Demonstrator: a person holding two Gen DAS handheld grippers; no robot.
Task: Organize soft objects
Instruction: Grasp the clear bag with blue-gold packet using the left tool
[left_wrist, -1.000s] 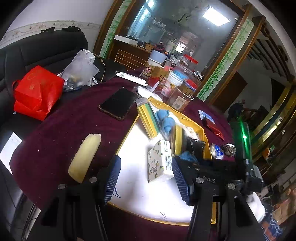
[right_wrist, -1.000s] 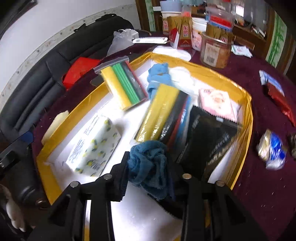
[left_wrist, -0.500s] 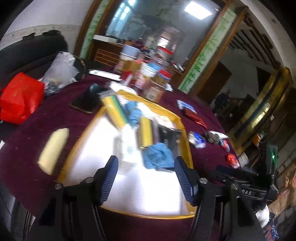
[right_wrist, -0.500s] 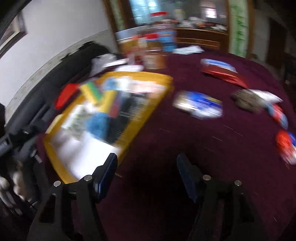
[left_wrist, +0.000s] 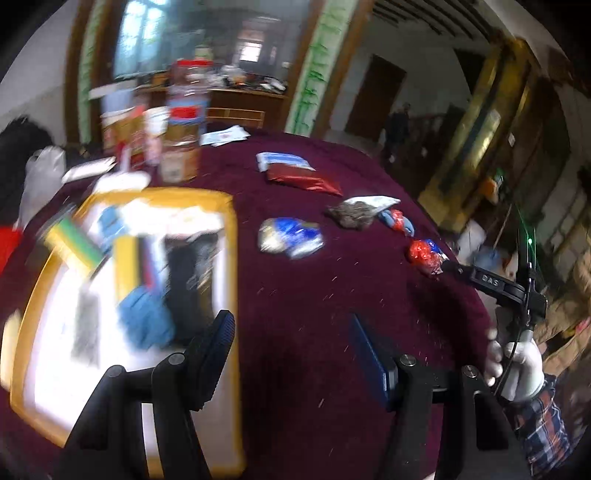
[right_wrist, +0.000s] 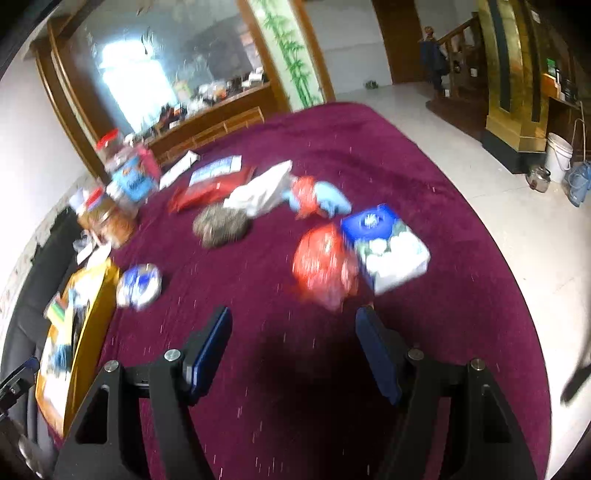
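We see both claws angled down over the counter (right_wrist: 424, 155), a round top under maroon cloth. The left claw (left_wrist: 291, 354) has its jaws opening, nothing between them, only bare cloth; its left finger overlaps the right rim of the yellow tray (left_wrist: 232, 266). The right claw (right_wrist: 293, 350) also has jaws opening and empty, over bare cloth just short of a red packet (right_wrist: 321, 262). In the left view we catch the other claw's black body far right, held by a gloved hand (left_wrist: 517, 365) with a plaid sleeve below it.

The soft things: a blue cloth (left_wrist: 144, 317) lies in the tray beside a black pouch (left_wrist: 188, 273) and a yellow-green pack (left_wrist: 74, 240). Still loose on the cloth are a blue-white packet (left_wrist: 291, 238), a grey-brown lump (right_wrist: 221, 225), a white bag (right_wrist: 262, 192), a red flat pack (right_wrist: 207, 192), a red-and-blue bundle (right_wrist: 314, 195) and a blue-white tissue pack (right_wrist: 388, 247) touching the red packet.

Both views are motion-blurred; we cannot read labels or say what the lump is. The tray's left and near corners are cut off or smeared. Jars (right_wrist: 107, 218) at the back are a blur.

Open room: wide bare cloth in front of both claws and toward the counter's right edge, with floor beyond it.
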